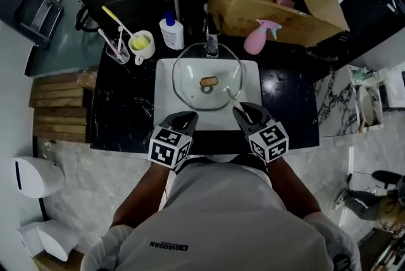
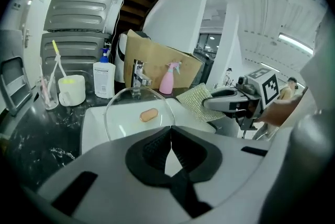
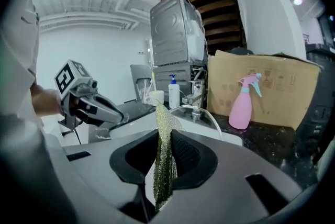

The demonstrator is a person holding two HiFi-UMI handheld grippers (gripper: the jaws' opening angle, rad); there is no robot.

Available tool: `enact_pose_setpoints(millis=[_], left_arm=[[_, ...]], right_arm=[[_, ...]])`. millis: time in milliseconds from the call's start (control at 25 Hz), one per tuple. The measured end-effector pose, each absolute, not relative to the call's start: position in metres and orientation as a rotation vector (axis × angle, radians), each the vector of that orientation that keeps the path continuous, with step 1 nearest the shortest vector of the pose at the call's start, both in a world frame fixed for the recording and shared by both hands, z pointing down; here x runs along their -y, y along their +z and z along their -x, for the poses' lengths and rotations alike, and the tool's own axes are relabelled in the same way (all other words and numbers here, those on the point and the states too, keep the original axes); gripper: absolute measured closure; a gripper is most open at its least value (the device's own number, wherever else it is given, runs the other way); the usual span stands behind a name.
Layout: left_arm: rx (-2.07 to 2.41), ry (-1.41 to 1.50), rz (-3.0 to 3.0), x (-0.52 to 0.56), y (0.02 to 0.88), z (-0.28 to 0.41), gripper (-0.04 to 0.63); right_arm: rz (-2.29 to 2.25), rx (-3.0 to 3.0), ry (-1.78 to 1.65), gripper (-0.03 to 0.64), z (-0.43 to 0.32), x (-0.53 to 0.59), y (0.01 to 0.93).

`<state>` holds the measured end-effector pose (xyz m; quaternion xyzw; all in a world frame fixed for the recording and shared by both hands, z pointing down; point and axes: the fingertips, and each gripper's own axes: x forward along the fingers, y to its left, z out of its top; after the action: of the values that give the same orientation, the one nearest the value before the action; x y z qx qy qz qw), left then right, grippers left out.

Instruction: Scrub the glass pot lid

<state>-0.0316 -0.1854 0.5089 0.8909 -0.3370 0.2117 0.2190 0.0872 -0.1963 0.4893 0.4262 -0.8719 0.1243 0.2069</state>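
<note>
Looks like the scrubbing's barely started, if at all; the glass pot lid (image 1: pixel 207 76) sits in the white sink (image 1: pixel 166 113); right gripper (image 3: pixel 163 139) pinches a sparkly scrub pad (image 3: pixel 159 115) by the lid's near rim; left gripper (image 2: pixel 170 133) is pressed together, empty.

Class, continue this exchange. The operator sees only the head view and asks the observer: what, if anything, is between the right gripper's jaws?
Observer: The right gripper view shows the right gripper shut on a glittery scrub cloth, seen edge-on.
Operator: And the left gripper?
Observer: The left gripper view shows the left gripper with its jaws together and nothing between them.
Operator: Does the lid lie flat?
Observer: No. In the left gripper view the glass lid stands tilted, its far edge raised near the tap.
</note>
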Motion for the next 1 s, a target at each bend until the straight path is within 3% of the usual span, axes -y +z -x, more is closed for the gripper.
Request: enact_pose_setpoints(millis=[480,1000], left_arm=[[0.973,0.545,-2.429,0.191,0.512,0.055,0.580],[1.060,0.513,-2.369,0.179,0.518,0.088,0.580]], right_arm=[[-1.106,2.082,-0.066,0.543,-0.057,0.276,0.543],[-1.028,1.927,-0.203,0.536,-0.033,0.293,0.586]])
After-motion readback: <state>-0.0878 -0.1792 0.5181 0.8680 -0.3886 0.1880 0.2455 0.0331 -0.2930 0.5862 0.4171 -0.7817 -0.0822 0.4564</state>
